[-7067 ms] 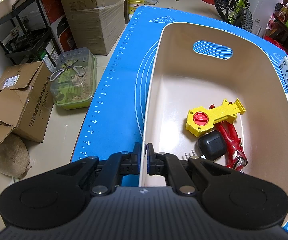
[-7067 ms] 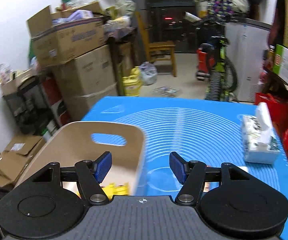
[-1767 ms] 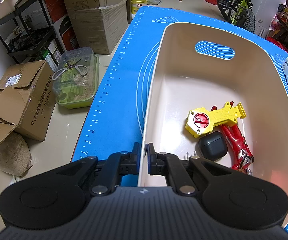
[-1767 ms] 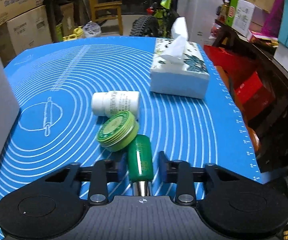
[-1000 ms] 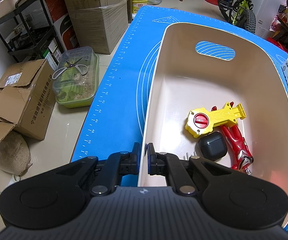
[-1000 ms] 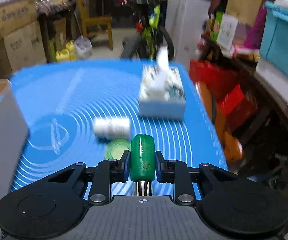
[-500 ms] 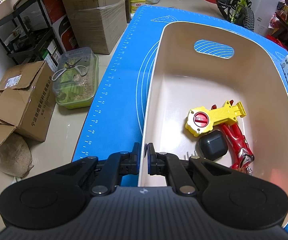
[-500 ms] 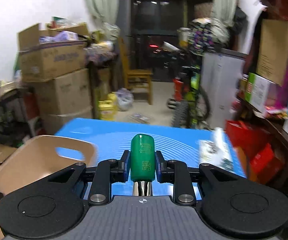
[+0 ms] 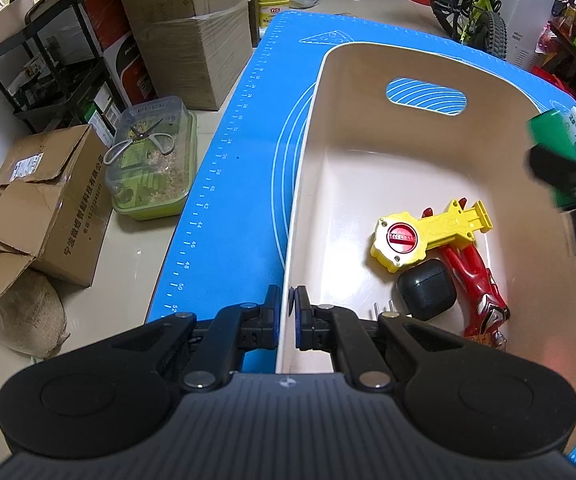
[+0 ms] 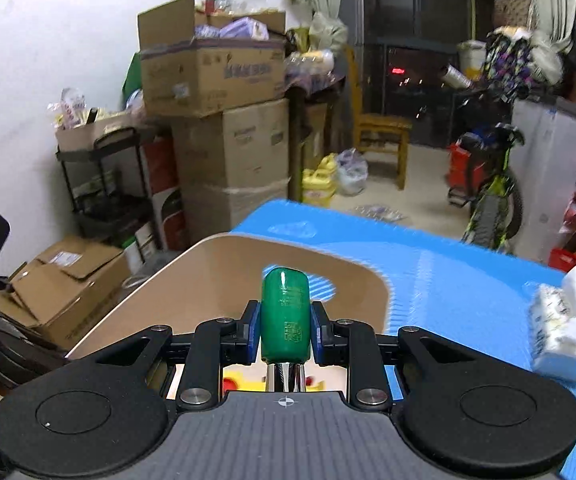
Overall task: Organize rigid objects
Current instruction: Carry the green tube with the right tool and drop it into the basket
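My left gripper (image 9: 286, 318) is shut on the near wall of the beige bin (image 9: 367, 120) on the blue mat (image 9: 248, 128). Inside the bin lie a yellow toy with a red disc (image 9: 415, 236), a red toy car (image 9: 475, 280) and a black case (image 9: 425, 290). My right gripper (image 10: 285, 330) is shut on a green bottle (image 10: 286, 312) and holds it above the bin (image 10: 216, 280). It shows in the left wrist view (image 9: 567, 176) over the bin's right rim, with the green bottle (image 9: 549, 134) in it.
A tissue box (image 10: 559, 332) sits on the mat (image 10: 467, 292) at the right. On the floor to the left are cardboard boxes (image 9: 44, 204), a clear container with scissors (image 9: 152, 160) and a black rack (image 9: 48, 60). A bicycle (image 10: 491, 196) stands behind the table.
My right gripper closed on the green bottle, lifted it off the mat and carried it left to above the bin. The left gripper has kept its hold on the bin wall.
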### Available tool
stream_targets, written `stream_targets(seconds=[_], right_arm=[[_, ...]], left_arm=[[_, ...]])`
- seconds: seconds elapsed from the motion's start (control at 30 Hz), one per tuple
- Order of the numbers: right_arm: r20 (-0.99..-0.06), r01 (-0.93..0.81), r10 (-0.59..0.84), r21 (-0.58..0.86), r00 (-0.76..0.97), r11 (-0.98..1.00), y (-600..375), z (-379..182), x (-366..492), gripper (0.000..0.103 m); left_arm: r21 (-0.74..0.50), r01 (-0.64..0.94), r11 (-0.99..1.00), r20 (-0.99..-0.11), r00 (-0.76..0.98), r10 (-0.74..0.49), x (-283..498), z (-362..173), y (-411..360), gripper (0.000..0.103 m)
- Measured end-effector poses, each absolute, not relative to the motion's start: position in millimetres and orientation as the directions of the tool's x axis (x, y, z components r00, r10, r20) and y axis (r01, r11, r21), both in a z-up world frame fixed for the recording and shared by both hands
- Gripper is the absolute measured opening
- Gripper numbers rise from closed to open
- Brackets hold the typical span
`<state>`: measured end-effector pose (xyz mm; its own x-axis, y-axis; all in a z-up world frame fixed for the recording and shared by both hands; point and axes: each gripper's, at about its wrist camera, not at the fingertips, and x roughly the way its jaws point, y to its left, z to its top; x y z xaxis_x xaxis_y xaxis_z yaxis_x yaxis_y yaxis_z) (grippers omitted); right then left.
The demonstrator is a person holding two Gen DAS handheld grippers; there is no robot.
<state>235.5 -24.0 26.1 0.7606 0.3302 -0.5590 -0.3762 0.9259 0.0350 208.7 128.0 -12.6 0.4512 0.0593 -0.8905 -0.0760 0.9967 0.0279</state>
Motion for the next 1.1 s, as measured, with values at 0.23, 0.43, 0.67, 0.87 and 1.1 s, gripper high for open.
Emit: stream_targets(seconds=[0.23, 0.43, 0.67, 0.87, 1.1], right_arm=[[-0.672, -0.402, 0.328, 0.049, 0.664, 0.914, -1.0, 3.3, 244.5, 0.034], [-0.762, -0.413, 0.295, 0.040, 0.576, 0.910, 14.2, -14.7, 250.1, 0.034], [-0.824, -0.414, 0.263, 0.037, 0.502, 0.909, 16.4, -28.1, 256.5, 0.034], [-0.815, -0.393, 0.279, 0.069, 0.509, 0.917, 7.8, -24.1, 256.9, 0.038], [-0.742, -0.347, 0.299, 0.096, 0.600, 0.933, -18.6, 6.9, 250.6, 0.062]], left_arm=[[0.031, -0.072, 0.997, -0.890, 0.452, 0.060, 209.1, -12.8, 128.0, 0.008], [0.035, -0.069, 0.997, -0.889, 0.453, 0.063, 209.4, -13.1, 126.5, 0.008], [0.034, -0.069, 0.997, -0.889, 0.453, 0.062, 209.4, -13.2, 126.4, 0.008], [0.035, -0.069, 0.997, -0.889, 0.453, 0.062, 209.5, -13.0, 126.6, 0.009], [0.035, -0.070, 0.997, -0.890, 0.452, 0.063, 209.8, -12.4, 125.9, 0.009]])
